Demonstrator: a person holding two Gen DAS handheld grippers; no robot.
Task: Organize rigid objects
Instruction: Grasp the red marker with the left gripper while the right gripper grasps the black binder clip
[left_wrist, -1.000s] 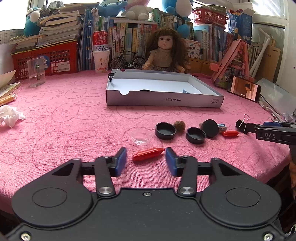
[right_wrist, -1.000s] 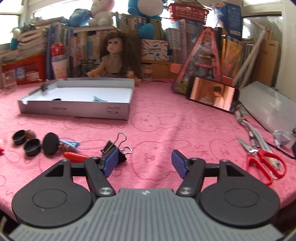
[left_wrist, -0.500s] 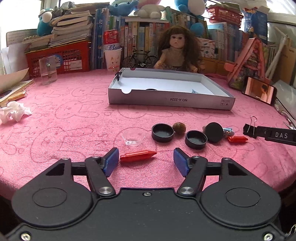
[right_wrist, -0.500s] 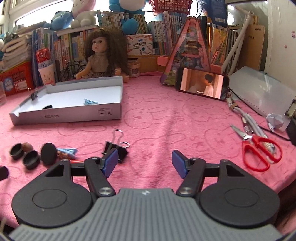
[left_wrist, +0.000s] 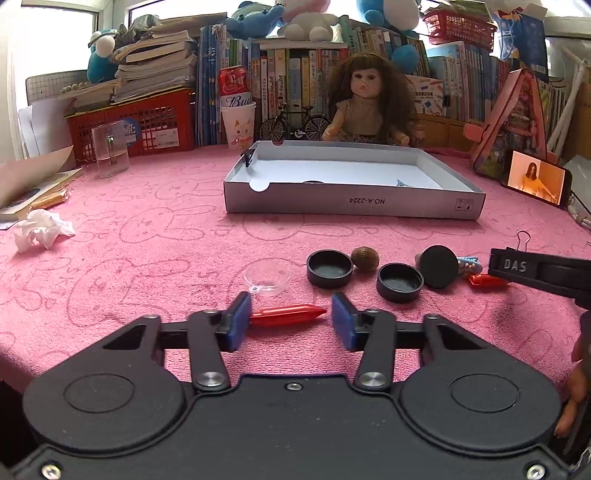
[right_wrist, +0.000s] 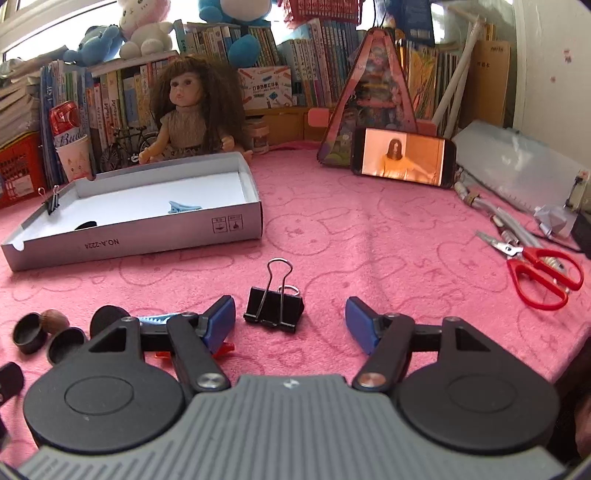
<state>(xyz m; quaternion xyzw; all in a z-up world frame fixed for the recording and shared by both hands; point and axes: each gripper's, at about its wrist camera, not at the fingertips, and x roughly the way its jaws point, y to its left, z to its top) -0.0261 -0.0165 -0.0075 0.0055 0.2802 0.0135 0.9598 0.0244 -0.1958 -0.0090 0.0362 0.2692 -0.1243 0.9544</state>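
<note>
1. Using the white box (left_wrist: 352, 201) as the anchor for everything. It's a shallow open tray on the pink bunny-print cloth (left_wrist: 147, 240), with the doll (left_wrist: 364, 107) sitting right behind its far wall.
2. Inside the box: a light blue hair clip (right_wrist: 183, 207) lies on the floor near the right end, a dark round thing sits by the front wall but I can't make out what it is, and a small binder clip (right_wrist: 53, 201) is clamped on the left wall.
3. Left gripper (left_wrist: 291, 320) sits well in front of the box, low over the cloth. The red crayon-looking piece (left_wrist: 288, 315) lies crosswise between its blue pads (left_wrist: 240, 319). One end is right at the left pad, while the pointed end stops short of the right one. The jaws have just been closing in, but they're not squeezing it yet, so I'd call the gripper open.
4. Between that gripper and the box: a clear little lid (left_wrist: 267, 275), two black caps (left_wrist: 330, 267) (left_wrist: 400, 281), a brown nut (left_wrist: 364, 257) and a black disc (left_wrist: 439, 266), all loose on the cloth.
5. Right gripper (right_wrist: 290, 325) is spread wide, nothing held. The black binder clip (right_wrist: 274, 304) stands between its fingers, touching neither, in front of the box's right corner.
6. Red scissors (right_wrist: 543, 278) lie far off to the box's right, and the phone (right_wrist: 404, 157) is propped up behind on that side.
</note>
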